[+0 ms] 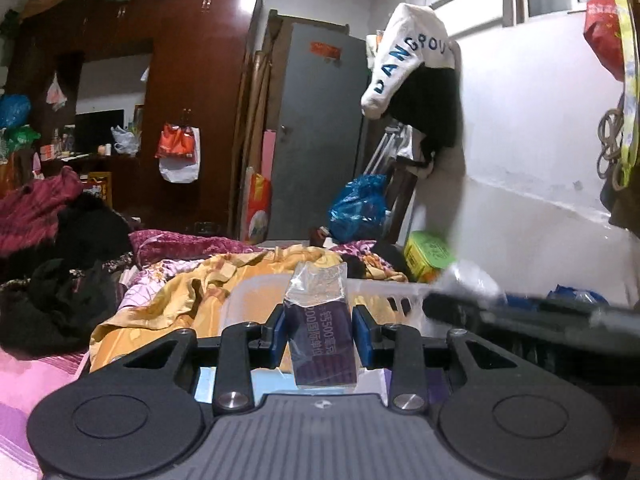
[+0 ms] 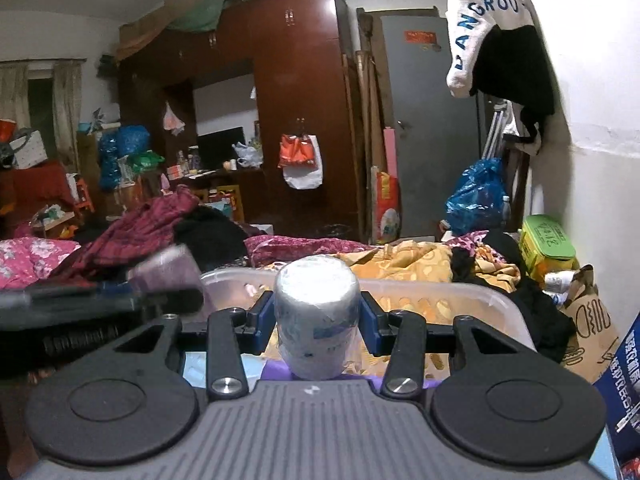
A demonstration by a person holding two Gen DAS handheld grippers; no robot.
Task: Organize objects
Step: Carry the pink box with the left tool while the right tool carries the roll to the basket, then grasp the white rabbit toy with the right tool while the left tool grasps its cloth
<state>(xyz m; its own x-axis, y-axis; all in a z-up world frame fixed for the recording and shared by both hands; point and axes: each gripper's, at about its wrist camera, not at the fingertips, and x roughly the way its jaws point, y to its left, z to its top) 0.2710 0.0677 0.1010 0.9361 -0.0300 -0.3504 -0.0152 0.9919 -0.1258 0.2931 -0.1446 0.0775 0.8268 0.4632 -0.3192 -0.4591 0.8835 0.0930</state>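
Observation:
My left gripper [image 1: 319, 330] is shut on a purple box [image 1: 322, 340] wrapped in clear plastic, held above the near rim of a clear plastic basket [image 1: 256, 292]. My right gripper [image 2: 318, 322] is shut on a white plastic-wrapped roll [image 2: 316, 316], held over the same basket [image 2: 460, 294]. The right gripper shows blurred at the right of the left wrist view [image 1: 500, 312]. The left gripper with its purple box [image 2: 168, 270] shows blurred at the left of the right wrist view.
The basket sits on a bed covered by an orange sheet [image 1: 172, 300] and piled clothes [image 2: 160, 228]. A green box [image 2: 546, 244] and a paper bag [image 2: 588, 320] lie by the wall at the right. A wardrobe [image 2: 296, 100] and door [image 2: 428, 120] stand behind.

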